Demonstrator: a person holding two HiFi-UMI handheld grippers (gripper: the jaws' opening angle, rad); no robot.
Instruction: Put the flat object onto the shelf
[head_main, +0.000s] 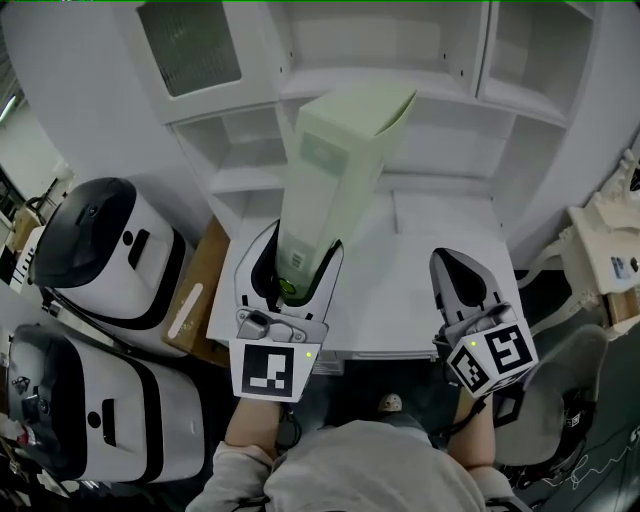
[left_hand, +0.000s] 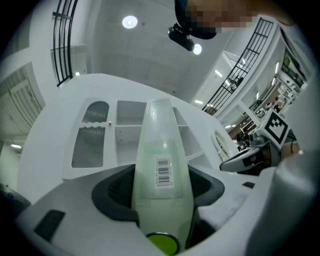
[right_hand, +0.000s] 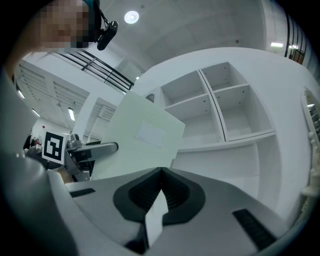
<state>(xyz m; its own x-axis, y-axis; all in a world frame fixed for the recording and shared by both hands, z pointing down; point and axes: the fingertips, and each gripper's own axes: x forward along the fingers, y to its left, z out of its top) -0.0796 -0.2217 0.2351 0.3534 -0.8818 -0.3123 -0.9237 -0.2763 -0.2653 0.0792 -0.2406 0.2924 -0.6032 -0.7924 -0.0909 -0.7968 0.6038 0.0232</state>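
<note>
So the left claw was clenched on the pale green flat cardboard box, squeezing its narrow sides near the bottom end. The box stood pretty much upright over the left half of the white worktop, closer to the front edge than the back. Its top end leaned toward the white shelf unit at the back edge, but it wasn't in any compartment. A barcode sticker sat on the narrow edge facing the left claw. The right claw hung over the worktop's front right corner, jaws together, gripping nothing, well apart from the box.
</note>
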